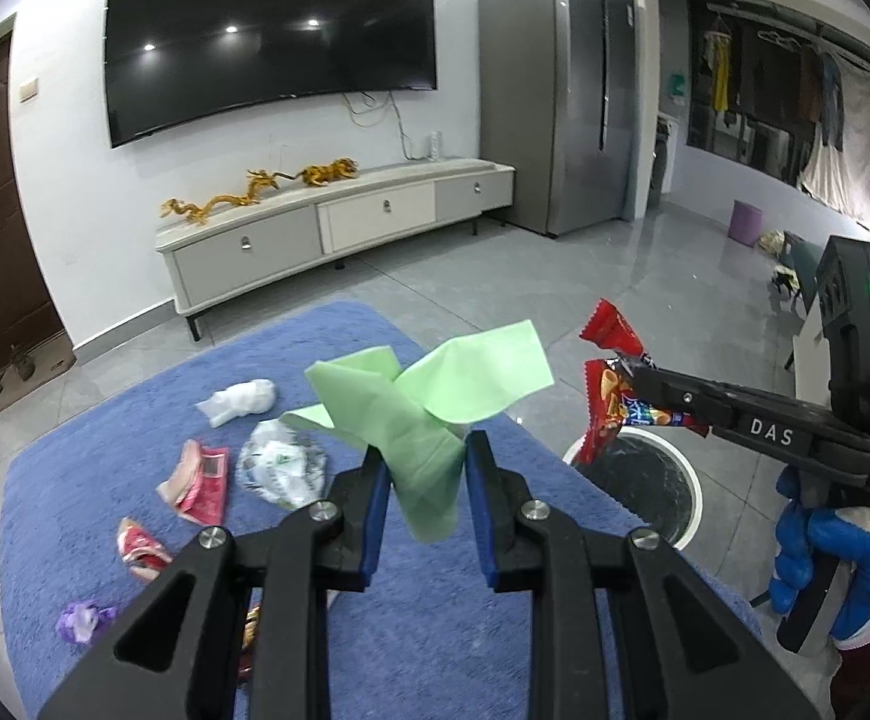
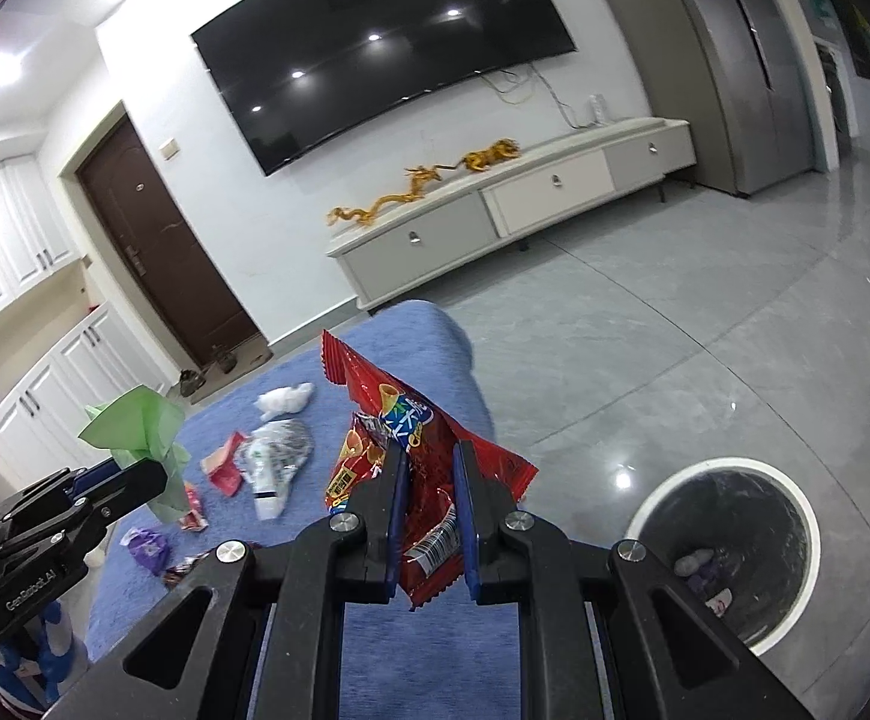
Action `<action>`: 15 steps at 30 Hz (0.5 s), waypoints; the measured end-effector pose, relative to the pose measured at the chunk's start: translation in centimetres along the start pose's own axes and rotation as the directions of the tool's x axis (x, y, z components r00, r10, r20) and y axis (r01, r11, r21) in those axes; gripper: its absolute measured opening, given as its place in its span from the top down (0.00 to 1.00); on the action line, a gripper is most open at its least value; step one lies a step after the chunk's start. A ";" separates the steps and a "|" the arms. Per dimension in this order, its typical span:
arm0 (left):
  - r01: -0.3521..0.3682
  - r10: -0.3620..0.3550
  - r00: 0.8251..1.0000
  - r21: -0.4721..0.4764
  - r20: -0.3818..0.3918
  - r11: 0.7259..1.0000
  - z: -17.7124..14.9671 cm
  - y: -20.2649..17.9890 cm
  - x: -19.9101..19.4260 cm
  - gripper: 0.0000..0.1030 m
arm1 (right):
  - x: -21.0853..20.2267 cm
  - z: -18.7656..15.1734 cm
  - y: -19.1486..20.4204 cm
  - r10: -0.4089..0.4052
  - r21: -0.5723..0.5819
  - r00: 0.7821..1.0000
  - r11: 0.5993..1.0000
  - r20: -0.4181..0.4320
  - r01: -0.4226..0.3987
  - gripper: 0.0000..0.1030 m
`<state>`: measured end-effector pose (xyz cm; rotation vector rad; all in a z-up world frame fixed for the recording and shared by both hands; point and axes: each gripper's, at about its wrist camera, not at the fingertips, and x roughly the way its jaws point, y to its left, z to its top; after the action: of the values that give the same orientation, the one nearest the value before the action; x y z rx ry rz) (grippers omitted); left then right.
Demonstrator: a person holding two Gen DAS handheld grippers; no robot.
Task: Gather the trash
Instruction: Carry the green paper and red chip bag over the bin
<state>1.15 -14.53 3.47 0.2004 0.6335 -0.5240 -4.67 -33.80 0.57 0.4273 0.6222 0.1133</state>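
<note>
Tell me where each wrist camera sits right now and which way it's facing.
Left wrist: on the left tongs, looking down over the blue rug toward the TV wall; green paper clamped; right tongs and a gloved hand at right.
Right wrist: on the right tongs, same heading; red snack bag clamped; left tongs at left.
Shared: rug, litter, TV, white-rimmed bin.

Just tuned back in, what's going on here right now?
A person is collecting trash with two handheld grippers. The left gripper is shut on a crumpled green bag; the right gripper is shut on a red snack packet. The round bin stands on the floor beside the blue rug, where several wrappers remain.
</note>
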 end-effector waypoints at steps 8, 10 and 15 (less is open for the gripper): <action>0.079 -0.075 0.995 0.056 -0.073 0.995 0.9 -3.5 4.6 0.78 | 0.1 0.0 -5.3 -0.111 0.085 0.994 0.990 -0.007 0.111 0.86; 0.112 -0.105 0.990 0.069 -0.099 0.991 1.1 -4.7 6.1 0.78 | 0.1 -0.1 -6.7 -0.148 0.108 0.989 0.983 -0.011 0.149 0.86; 0.201 -0.185 0.968 0.086 -0.168 0.976 2.0 -7.8 10.2 0.77 | 0.4 -0.7 -10.6 -0.262 0.160 0.964 0.951 -0.041 0.265 0.86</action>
<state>5.04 -25.92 -1.38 0.2809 0.7878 -0.7344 -5.01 -43.11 -4.57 0.4988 0.7049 -0.1902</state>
